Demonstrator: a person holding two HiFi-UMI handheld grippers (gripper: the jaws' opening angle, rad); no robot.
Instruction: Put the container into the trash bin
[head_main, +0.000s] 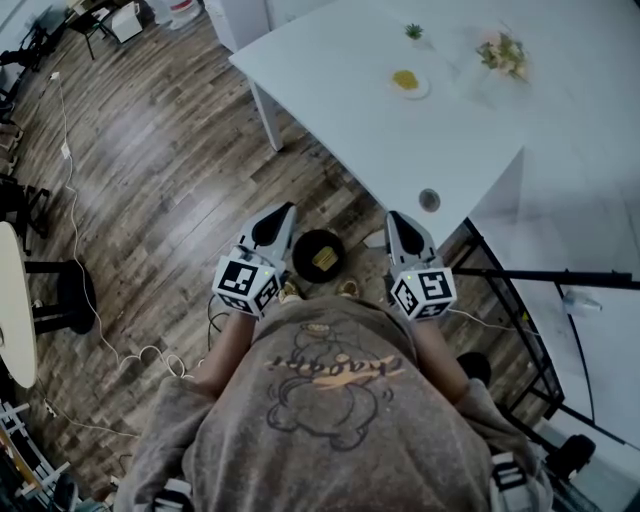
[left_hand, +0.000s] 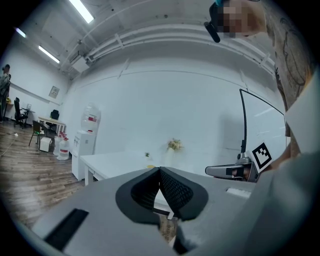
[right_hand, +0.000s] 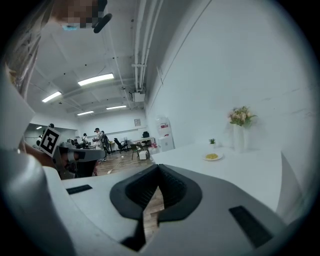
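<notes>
Round black trash bin, something yellow inside

Bright ceiling strip lights, cool cast, fisheye-warped dark edges

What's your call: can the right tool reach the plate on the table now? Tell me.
Probably not: the right tool is shut near the table corner and the plate lies far across, though nothing blocks it.

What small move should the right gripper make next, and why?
Probably open the right gripper and start reaching toward the dish: its jaws are shut on nothing, and the dish lies on the table, away from the bin.
</notes>
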